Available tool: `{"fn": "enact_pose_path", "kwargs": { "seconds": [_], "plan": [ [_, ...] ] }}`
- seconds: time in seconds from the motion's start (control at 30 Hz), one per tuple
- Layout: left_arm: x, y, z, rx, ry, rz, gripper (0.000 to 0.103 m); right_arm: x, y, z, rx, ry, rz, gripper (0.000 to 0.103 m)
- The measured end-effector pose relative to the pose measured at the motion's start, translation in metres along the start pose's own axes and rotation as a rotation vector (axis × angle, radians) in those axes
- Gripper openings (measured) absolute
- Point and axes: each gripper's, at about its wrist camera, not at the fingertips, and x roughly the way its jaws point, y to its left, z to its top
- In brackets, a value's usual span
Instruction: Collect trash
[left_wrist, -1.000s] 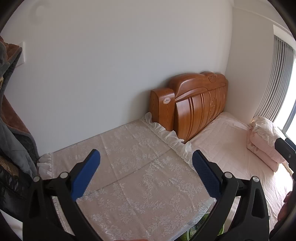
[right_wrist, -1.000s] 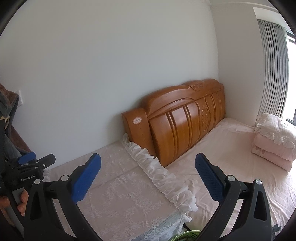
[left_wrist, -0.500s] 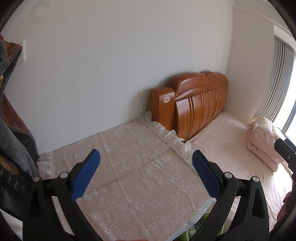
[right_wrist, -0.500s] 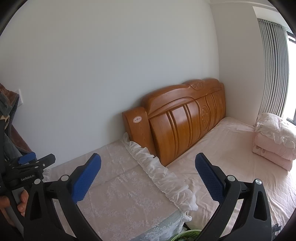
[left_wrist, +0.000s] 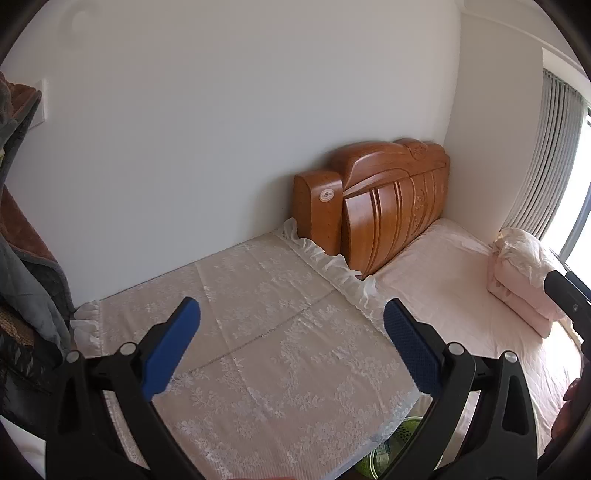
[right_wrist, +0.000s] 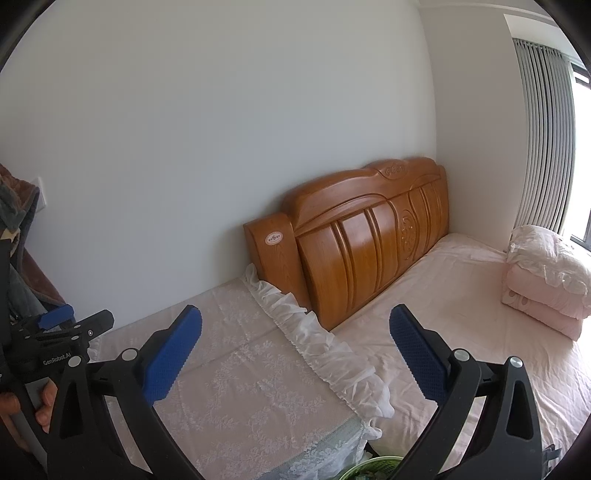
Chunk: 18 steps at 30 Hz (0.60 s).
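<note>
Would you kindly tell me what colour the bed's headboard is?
The headboard is glossy orange-brown carved wood; the right wrist view shows it best.

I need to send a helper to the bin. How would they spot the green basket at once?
Start at the wooden headboard against the wall, then follow the lace-covered surface toward the camera to its near corner. The green basket sits low there, beside the pink bed; it is the only green thing among the whites and pinks.
</note>
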Motion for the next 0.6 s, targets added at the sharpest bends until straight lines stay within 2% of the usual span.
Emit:
{"fn": "enact_pose_path", "kwargs": {
  "seconds": [0.6],
  "plan": [
    [-0.0033,-0.0063,-0.0020,0.011,-0.001,0.006,0.095,0.0003,0.0015,-0.0025,-0.007,0.008,0.007,0.101]
  ]
}}
